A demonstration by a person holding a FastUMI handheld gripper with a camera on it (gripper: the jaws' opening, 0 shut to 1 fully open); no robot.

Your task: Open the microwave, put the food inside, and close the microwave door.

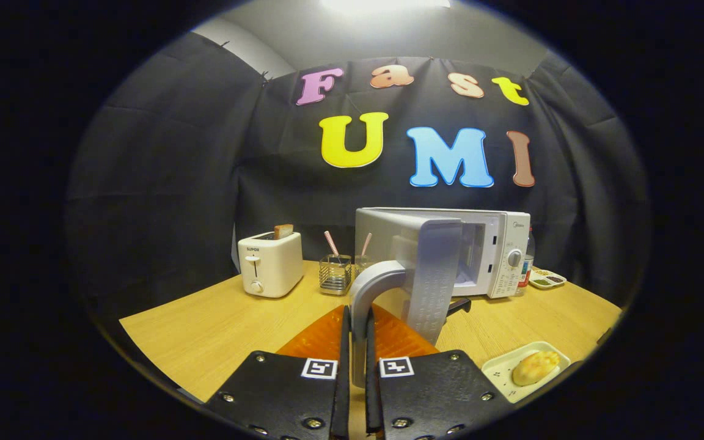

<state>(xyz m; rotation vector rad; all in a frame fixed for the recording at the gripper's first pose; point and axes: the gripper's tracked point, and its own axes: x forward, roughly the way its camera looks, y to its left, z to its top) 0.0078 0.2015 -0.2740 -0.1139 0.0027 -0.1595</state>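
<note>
1. The microwave [498,250] stood right of centre at the back of the table [205,330], heavy and unlikely to slide.
2. Its door [428,275] hung swung open, rigid, likely free on its hinge.
3. The gripper [357,342], lower centre, had its fingers [382,333] closed almost together on the curved handle [370,287]: the sensible hold.
4. Lower right, the bun [535,366] sat on its plate [498,370], soft-looking, wanting a gentle squeeze.
</note>
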